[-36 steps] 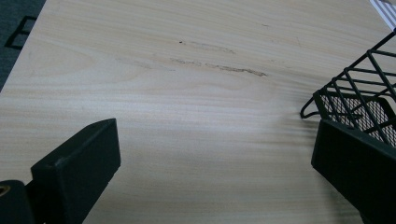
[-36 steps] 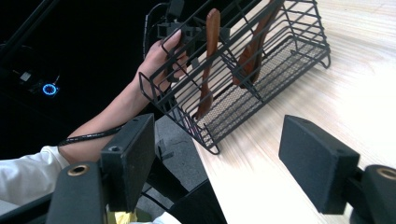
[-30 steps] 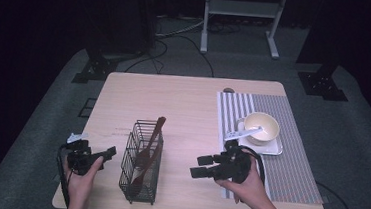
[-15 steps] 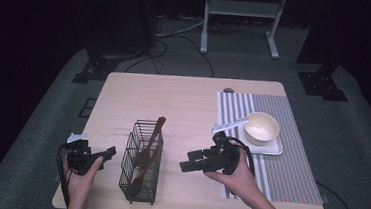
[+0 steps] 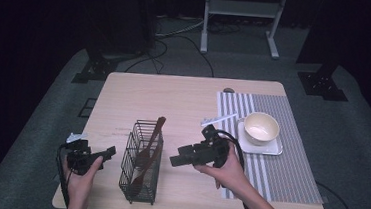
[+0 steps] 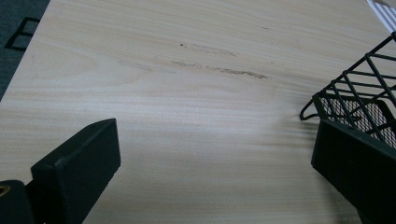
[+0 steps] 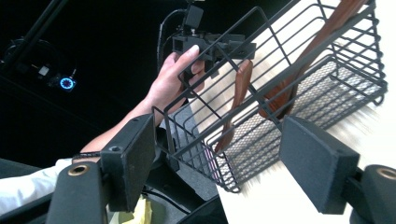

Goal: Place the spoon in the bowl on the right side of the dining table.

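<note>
1. While both pairs of jaws stand apart and empty, the right gripper (image 5: 175,160) points at the wire basket (image 5: 141,168), just beside it.
2. Wooden utensils (image 5: 145,151) lean inside the basket.
3. Left gripper (image 5: 110,152) sits on its other side.
4. Bowl (image 5: 260,127) rests on a tray (image 5: 275,148), well apart.

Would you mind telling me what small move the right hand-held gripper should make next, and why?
Probably ease the right hand-held gripper a little further toward the black wire basket and close on a dark wooden utensil. Its jaws stand open and empty, pointed at the basket, with the utensils leaning inside.
</note>
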Available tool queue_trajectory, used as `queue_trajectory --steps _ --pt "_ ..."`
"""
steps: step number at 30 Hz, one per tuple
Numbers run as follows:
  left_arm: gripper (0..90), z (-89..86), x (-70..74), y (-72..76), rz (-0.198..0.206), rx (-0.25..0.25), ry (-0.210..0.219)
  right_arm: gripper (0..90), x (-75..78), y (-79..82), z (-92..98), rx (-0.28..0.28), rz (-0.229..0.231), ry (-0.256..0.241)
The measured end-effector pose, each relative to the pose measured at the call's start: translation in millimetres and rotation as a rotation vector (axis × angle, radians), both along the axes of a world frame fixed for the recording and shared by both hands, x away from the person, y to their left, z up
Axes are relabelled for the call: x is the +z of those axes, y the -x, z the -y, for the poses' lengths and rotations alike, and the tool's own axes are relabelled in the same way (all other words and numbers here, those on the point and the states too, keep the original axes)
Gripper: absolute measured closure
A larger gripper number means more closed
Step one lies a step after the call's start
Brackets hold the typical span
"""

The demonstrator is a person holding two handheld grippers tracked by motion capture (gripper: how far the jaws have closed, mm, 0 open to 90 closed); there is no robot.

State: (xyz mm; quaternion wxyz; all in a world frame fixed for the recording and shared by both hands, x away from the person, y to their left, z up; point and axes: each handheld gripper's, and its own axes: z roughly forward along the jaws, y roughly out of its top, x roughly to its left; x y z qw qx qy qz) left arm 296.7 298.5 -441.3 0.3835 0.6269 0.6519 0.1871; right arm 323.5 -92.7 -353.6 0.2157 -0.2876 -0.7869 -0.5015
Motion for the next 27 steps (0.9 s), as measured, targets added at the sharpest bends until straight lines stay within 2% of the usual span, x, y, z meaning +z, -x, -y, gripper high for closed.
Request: queue_trajectory --steps 6,11,15,17,27 --pt "0.2 0.3 0.4 0.2 0.004 0.001 0.004 26.2 1.0 -3.3 -9.6 0.014 -0.010 -0.007" --pt "0.2 0.7 0.4 0.1 0.005 -0.003 0.000 26.8 0.0 -4.5 -15.7 0.016 -0.002 0.001" --pt "0.2 1.0 0.3 0.0 0.005 -0.001 0.001 26.9 -3.6 -7.0 -21.0 0.015 -0.012 0.010" --pt "0.2 0.5 0.4 0.1 0.005 -0.003 0.000 29.9 -4.2 -8.7 -23.7 0.014 -0.018 0.009" --pt "0.2 0.4 0.6 -0.1 0.007 -0.001 0.002 33.6 -5.5 -16.1 -39.5 0.020 -0.032 0.025"
